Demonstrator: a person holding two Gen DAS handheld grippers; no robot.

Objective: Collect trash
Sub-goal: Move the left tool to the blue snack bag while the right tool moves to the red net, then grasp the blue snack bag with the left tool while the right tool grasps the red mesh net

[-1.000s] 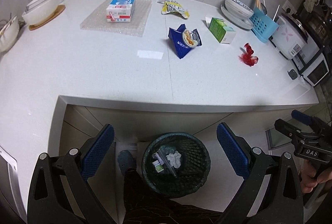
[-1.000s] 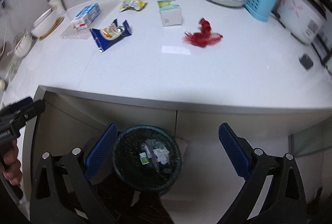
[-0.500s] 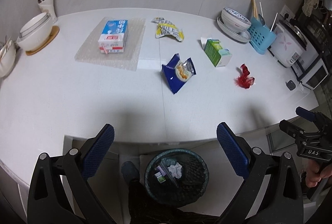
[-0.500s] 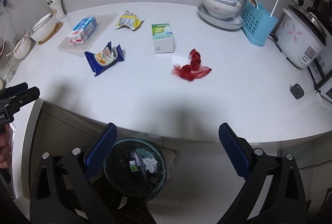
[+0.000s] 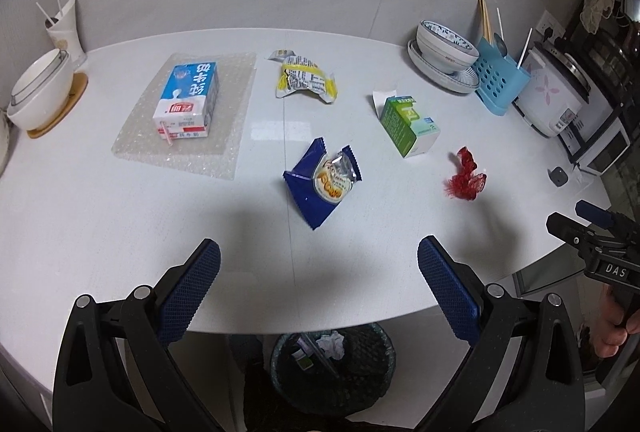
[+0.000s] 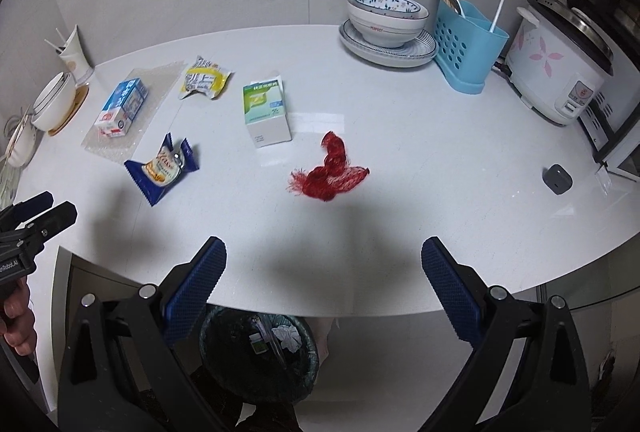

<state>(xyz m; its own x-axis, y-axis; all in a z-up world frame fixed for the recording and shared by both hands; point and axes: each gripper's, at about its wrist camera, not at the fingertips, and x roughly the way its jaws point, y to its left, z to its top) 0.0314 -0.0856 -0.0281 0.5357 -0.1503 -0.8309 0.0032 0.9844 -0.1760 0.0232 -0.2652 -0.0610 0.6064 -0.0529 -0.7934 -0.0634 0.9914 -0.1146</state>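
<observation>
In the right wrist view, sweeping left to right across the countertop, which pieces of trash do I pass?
Milk carton → blue snack wrapper → yellow wrapper → green-and-white box → red mesh netting.

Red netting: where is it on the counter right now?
The red netting lies mid-counter in the right wrist view, just right of the green box, apart from it; the left wrist view shows it toward the counter's right end.
</observation>
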